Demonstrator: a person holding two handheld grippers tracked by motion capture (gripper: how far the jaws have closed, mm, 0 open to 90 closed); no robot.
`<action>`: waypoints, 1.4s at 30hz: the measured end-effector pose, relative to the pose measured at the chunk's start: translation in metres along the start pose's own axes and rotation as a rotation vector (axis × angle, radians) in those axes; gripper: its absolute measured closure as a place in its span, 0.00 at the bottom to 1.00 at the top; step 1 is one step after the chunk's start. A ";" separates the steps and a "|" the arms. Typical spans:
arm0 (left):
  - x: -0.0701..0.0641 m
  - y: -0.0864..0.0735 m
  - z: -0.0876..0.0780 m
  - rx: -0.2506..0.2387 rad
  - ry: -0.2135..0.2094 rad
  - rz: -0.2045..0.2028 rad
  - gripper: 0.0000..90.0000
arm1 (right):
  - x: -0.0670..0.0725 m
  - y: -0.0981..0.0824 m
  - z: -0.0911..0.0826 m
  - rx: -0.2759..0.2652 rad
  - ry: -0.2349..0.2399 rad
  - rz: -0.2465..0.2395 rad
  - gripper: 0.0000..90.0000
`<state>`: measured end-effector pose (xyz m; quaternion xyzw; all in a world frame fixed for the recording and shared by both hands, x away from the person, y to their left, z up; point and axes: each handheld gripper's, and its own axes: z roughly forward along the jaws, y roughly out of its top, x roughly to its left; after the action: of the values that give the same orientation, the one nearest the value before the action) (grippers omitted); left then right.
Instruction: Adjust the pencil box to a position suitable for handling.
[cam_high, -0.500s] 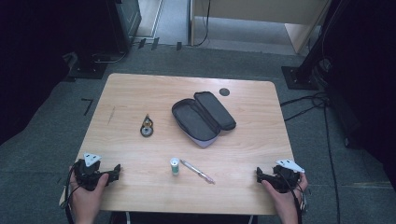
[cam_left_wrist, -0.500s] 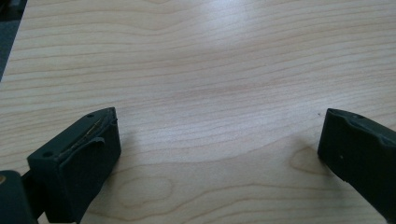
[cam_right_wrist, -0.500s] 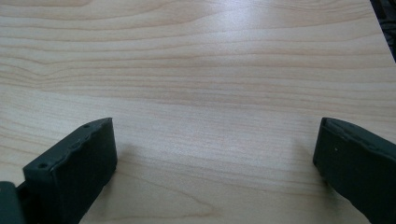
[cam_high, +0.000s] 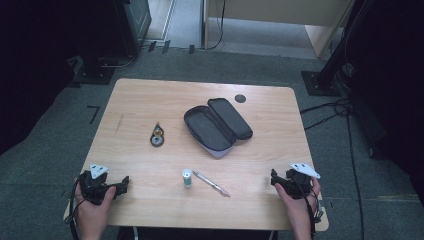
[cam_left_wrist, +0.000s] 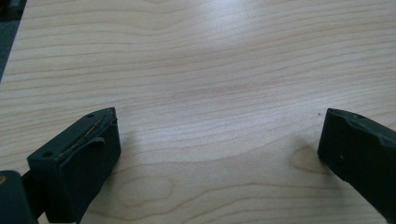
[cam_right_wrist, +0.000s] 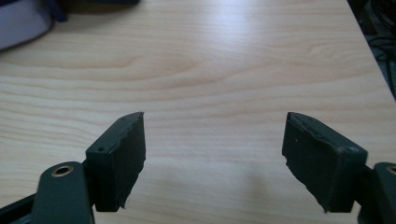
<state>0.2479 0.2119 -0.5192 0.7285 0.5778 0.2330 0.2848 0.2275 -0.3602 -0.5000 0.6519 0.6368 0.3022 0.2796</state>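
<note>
Opening step, nothing grasped: left tongs and right tongs rest released on the pale wood-grain bench, flanking a small green-capped white tube and slim silver-pink pen. Likely next: reach inward to these. Beyond lies the open black oval fabric case.

Lab or studio workspace, not a home. Plain wooden table stands alone on grey carpet-tile floor. Black equipment stand bases flank it left and right; cables trail across the floor at right. Pale wood cabinet behind. Surroundings dark, light falls on the tabletop alone.
</note>
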 end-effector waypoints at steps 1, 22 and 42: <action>0.000 0.000 0.000 -0.001 -0.004 0.003 0.00 | 0.003 0.002 0.001 -0.003 0.008 -0.003 0.25; -0.001 0.000 0.000 -0.001 -0.012 0.013 0.00 | 0.062 0.047 0.013 -0.030 0.117 -0.009 0.44; -0.001 0.000 0.000 0.000 -0.019 0.022 0.00 | 0.097 0.069 0.033 -0.028 0.170 0.002 0.47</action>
<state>0.2476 0.2107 -0.5192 0.7371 0.5670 0.2291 0.2876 0.2984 -0.2653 -0.4663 0.6205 0.6533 0.3657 0.2334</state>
